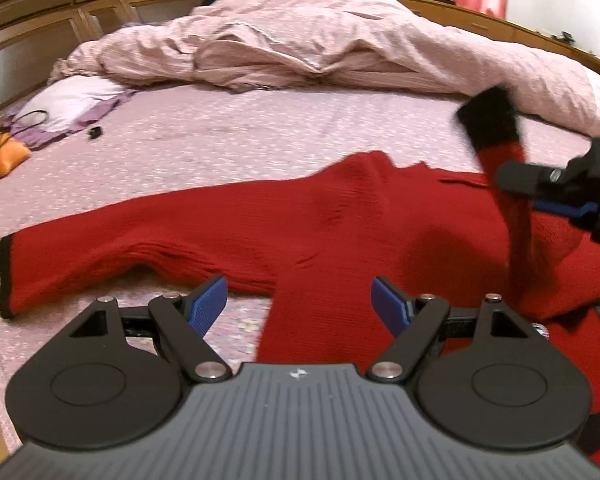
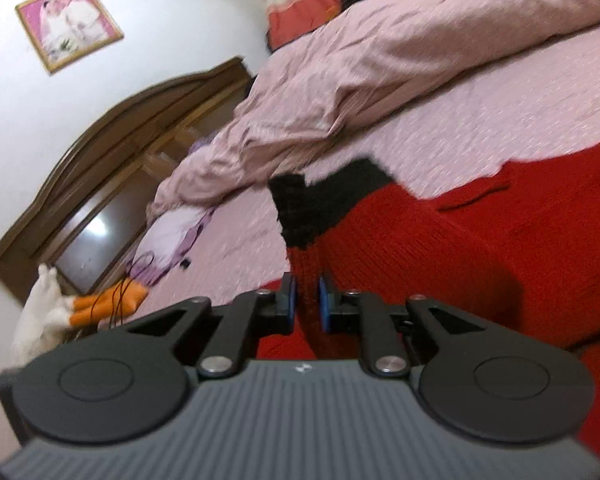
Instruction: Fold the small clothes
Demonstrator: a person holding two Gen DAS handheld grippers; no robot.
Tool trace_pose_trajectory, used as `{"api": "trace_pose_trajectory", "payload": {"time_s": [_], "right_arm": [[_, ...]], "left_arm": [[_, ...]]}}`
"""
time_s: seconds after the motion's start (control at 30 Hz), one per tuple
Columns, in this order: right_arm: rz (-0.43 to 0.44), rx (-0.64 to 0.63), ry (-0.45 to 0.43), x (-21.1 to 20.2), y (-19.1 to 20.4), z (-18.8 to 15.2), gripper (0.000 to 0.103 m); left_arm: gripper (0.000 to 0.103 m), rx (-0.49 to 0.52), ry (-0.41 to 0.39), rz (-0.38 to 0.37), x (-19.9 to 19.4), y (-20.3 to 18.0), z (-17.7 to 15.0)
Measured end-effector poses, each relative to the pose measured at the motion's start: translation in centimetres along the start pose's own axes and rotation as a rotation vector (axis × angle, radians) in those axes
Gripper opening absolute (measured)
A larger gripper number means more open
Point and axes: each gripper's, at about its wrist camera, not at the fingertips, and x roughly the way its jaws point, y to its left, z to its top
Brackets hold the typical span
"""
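One sleeve (image 2: 306, 240) is pinched in the right hand-held gripper (image 2: 308, 304); left hand-held gripper (image 1: 298, 304) gapes empty.

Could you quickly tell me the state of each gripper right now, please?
Left gripper: open, holding nothing.
Right gripper: closed on the black-cuffed sleeve of the red knitted sweater.

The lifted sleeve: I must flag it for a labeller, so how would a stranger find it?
On the pink bedsheet lies a red knitted sweater. Its right sleeve rises off the bed, pinched in the right gripper. Unlike the flat left sleeve, its black cuff hangs in air.
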Motion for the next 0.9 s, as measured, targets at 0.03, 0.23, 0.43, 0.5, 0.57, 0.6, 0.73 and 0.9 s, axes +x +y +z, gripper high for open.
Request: {"api": "trace_pose_trajectory", "payload": {"time_s": [0.03,0.23,0.43,0.5,0.57,0.6,0.73,0.9], "right_arm": [[0.005,-0.003,0.008,0.5,0.1,-0.3,0.017],[0.002,-0.069,0.054,1.7,0.8,-1.5,0.019],[-0.004,-0.094,0.039,-0.1,0.2,-1.9,0.061],[-0.014,-0.085,0.034,-1.0,-0.4,-1.8,0.061],[-0.050,-0.069,0.026,-2.0,-1.2,-1.7,0.061],[-0.073,-0.060,0.020,-2.4,-1.7,-1.6,0.061],[-0.173,-0.019,-0.016,-4.8,-4.2,-1.3,0.061],[-0.331,-0.008,-0.057,-6.4,-7.3,-0.9,0.061]], "left_arm": [[0.083,-0.001,-0.004,0.013,0.1,0.2,-0.1],[0.083,-0.005,0.002,0.059,0.6,1.4,-0.4],[0.083,-0.013,-0.010,0.033,0.7,1.6,0.1],[0.083,0.009,-0.022,0.006,0.7,1.1,0.6],[0.083,0.028,-0.032,-0.017,1.1,0.4,1.3],[0.083,0.037,-0.038,-0.030,1.4,0.0,1.8],[0.083,0.086,-0.053,-0.081,2.9,-1.7,3.4],[0.083,0.153,-0.039,-0.160,5.8,-3.4,5.5]]}}
